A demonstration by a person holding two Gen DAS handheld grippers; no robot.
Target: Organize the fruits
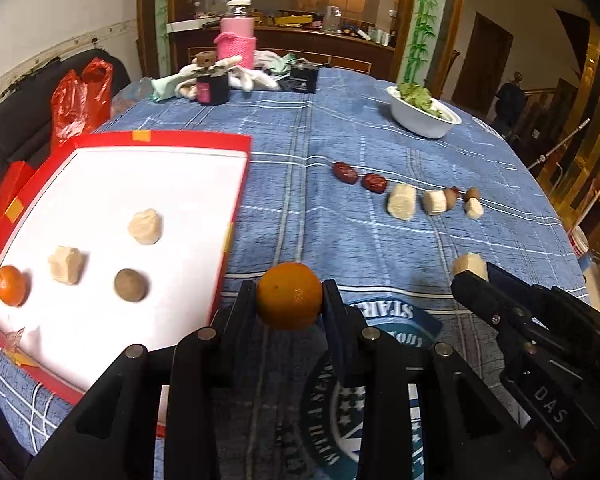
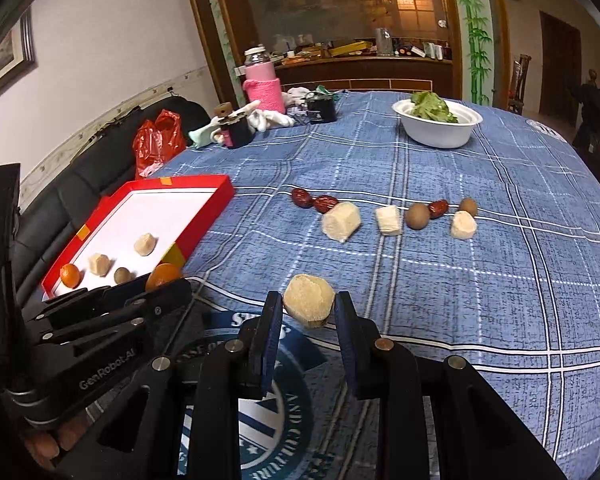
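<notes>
My left gripper (image 1: 290, 296) is shut on an orange (image 1: 289, 295), held above the blue cloth just right of the red-rimmed white tray (image 1: 188, 138). The tray holds another orange (image 1: 11, 285), two pale chunks (image 1: 145, 226) and a brown round fruit (image 1: 131, 285). My right gripper (image 2: 308, 306) is shut on a pale fruit chunk (image 2: 309, 300), held above the cloth. A row of red dates (image 2: 302, 197), pale chunks (image 2: 341, 222) and brown round fruits (image 2: 417, 216) lies on the table beyond it. The left gripper also shows in the right wrist view (image 2: 162, 280).
A white bowl of greens (image 2: 438, 134) stands at the back right. A pink-sleeved jar (image 2: 262, 84), dark jars (image 2: 236, 130), white gloves and a red plastic bag (image 2: 156, 140) sit at the back left. A black sofa lies left of the table.
</notes>
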